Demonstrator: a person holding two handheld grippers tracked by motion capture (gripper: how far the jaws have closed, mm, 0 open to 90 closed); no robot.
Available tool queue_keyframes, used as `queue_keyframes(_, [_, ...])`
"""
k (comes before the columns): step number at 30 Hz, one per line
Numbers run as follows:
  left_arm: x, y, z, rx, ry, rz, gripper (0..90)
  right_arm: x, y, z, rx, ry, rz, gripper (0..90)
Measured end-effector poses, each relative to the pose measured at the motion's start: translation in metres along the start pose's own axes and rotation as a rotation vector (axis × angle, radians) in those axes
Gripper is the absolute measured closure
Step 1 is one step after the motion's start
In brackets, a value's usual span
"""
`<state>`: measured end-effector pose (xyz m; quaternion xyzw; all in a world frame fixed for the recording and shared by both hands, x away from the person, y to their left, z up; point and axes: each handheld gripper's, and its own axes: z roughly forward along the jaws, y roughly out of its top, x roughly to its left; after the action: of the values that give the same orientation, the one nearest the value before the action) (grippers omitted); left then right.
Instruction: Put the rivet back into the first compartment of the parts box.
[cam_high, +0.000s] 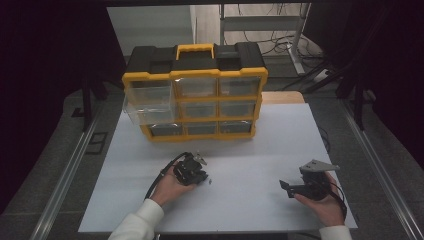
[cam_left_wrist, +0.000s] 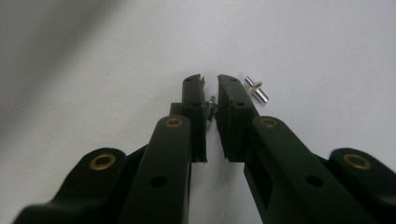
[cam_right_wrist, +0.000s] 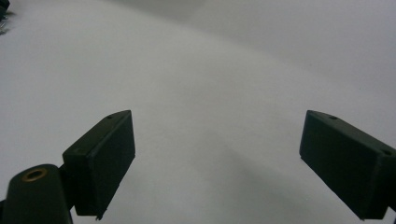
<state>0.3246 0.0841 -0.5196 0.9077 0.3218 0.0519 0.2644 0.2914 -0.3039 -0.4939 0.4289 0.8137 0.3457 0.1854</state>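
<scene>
My left gripper (cam_left_wrist: 211, 80) points down at the white table (cam_left_wrist: 93, 70), its jaws drawn in to a narrow slit. A small silver screw (cam_left_wrist: 211, 108) is pinched between the pads. A second, rivet-like silver piece (cam_left_wrist: 256, 88) lies loose on the table just right of the jaw tips. In the high view the left gripper (cam_high: 204, 179) is at the table's middle, with the loose piece (cam_high: 210, 181) beside it. My right gripper (cam_high: 286, 188) rests near the front right, and its jaws (cam_right_wrist: 217, 116) stand wide apart over bare table.
A yellow and black parts organizer (cam_high: 195, 95) with clear drawers stands upright at the back of the table (cam_high: 280, 130). Two of its left drawers (cam_high: 150, 102) are pulled out. Dark floor and metal rails flank the table.
</scene>
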Motion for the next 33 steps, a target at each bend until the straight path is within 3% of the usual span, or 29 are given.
queue_keyframes(8, [0.0,-0.001,-0.004,0.004,-0.007,-0.006,82.5,0.0,0.0,0.0,0.0,-0.002,0.001,10.8])
queue_keyframes(12, [0.006,-0.003,-0.017,-0.035,-0.033,-0.047,82.5,-0.001,0.0,0.0,-0.001,-0.003,0.003,10.9])
queue_keyframes(18, [0.012,-0.006,-0.035,-0.063,-0.042,-0.065,82.5,0.0,0.0,0.0,0.003,-0.001,0.0,10.8])
queue_keyframes(33, [0.029,-0.023,-0.072,-0.104,-0.026,-0.111,82.5,0.0,0.0,0.0,0.002,0.001,0.003,10.8])
